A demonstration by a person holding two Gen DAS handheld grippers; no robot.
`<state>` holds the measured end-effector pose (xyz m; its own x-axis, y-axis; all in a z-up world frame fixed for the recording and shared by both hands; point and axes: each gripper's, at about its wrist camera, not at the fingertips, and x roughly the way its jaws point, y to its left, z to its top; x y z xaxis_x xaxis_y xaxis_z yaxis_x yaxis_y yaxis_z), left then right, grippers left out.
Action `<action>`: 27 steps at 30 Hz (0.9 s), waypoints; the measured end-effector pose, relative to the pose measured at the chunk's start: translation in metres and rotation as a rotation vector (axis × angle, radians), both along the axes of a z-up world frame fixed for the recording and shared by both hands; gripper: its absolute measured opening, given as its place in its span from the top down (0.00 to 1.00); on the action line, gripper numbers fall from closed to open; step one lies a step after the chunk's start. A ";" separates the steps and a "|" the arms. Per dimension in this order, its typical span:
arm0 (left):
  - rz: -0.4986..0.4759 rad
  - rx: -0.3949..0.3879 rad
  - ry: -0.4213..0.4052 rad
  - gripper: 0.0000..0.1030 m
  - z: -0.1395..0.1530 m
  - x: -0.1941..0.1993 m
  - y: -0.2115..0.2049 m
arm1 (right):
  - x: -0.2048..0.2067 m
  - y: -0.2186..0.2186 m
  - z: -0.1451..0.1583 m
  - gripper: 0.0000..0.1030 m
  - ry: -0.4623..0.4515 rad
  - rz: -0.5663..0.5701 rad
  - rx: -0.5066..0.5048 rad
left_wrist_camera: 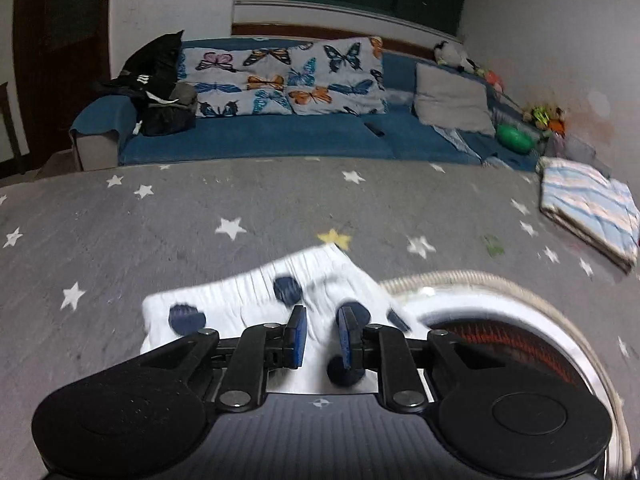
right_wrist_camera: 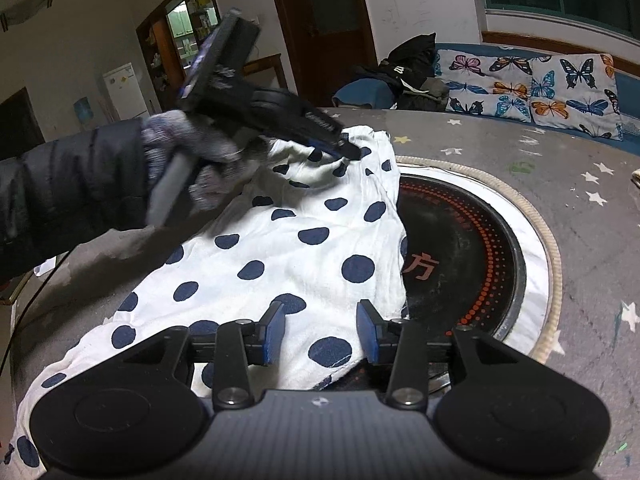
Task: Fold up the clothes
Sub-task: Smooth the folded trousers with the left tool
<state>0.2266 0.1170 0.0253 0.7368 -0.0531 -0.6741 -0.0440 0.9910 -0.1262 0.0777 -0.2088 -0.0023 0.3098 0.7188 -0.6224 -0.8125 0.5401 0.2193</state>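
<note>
Polka-dot garment, spread on starred surface: left tool pinches its twelve-o'clock hem for folding, right tool parted above near edge.

The grey star-print tabletop is left bare across the middle and left of the left wrist frame, so wide passage is offered there. At the right edge it is blocked by a folded striped cloth. The lower right is taken up by the round heater plate, partly overlapped by the polka-dot garment. In the right wrist frame, the upper left is crossed by the left gripper and a gloved hand.
</note>
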 end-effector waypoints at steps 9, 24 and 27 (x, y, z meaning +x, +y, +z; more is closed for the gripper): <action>0.039 -0.087 -0.018 0.77 0.010 -0.008 0.010 | -0.004 0.003 0.001 0.61 -0.013 0.008 -0.012; -0.133 -0.151 0.002 0.67 0.025 -0.184 -0.026 | -0.045 0.004 0.025 0.55 -0.062 0.069 -0.032; -0.173 -0.162 -0.006 0.67 0.025 -0.218 -0.038 | -0.060 0.005 0.027 0.49 -0.073 0.105 -0.041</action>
